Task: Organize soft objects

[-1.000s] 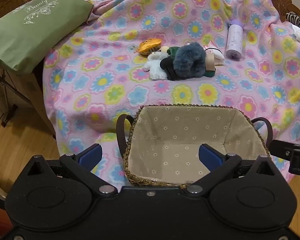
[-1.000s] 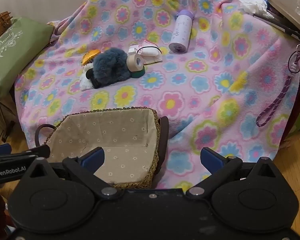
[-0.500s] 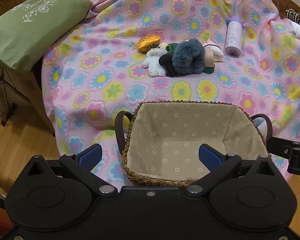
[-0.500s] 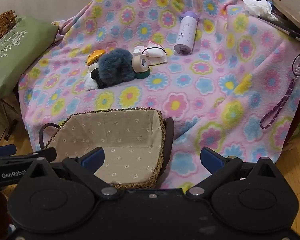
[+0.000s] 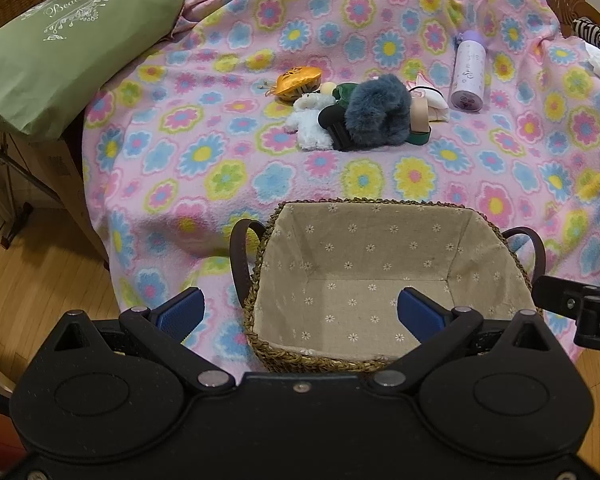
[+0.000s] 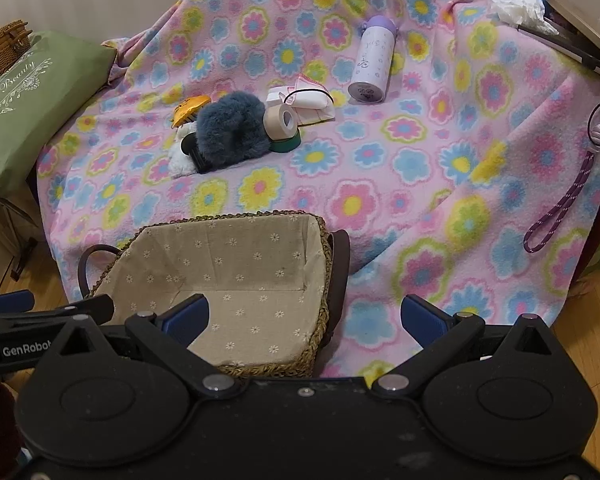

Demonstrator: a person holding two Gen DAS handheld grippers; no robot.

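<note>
A woven basket [image 5: 472, 220] [image 6: 324, 236] with a daisy-print lining stands empty at the near edge of a flowered pink blanket [image 5: 220, 140] [image 6: 380, 168]. Farther back lies a heap of soft things: a blue-grey furry piece [image 5: 376, 112] [image 6: 232, 128], a white plush [image 5: 312, 124] [image 6: 178, 156], an orange pouch [image 5: 298, 82] [image 6: 190, 106] and a white folded pouch [image 6: 304, 100]. My left gripper [image 5: 300, 312] hangs open over the basket's near left side. My right gripper [image 6: 304, 312] hangs open over the basket's near right corner. Neither holds anything.
A lilac bottle [image 5: 468, 76] [image 6: 372, 64] lies right of the heap, with a beige tape roll [image 6: 282, 118] on a green one. A green pillow [image 5: 52, 44] sits left, a purple lanyard [image 6: 560, 208] hangs right. Wooden floor [image 5: 28, 280] lies below.
Both views have risen and pulled back slightly, so the basket and heap sit lower and look smaller. No object has moved and both grippers stay open.
</note>
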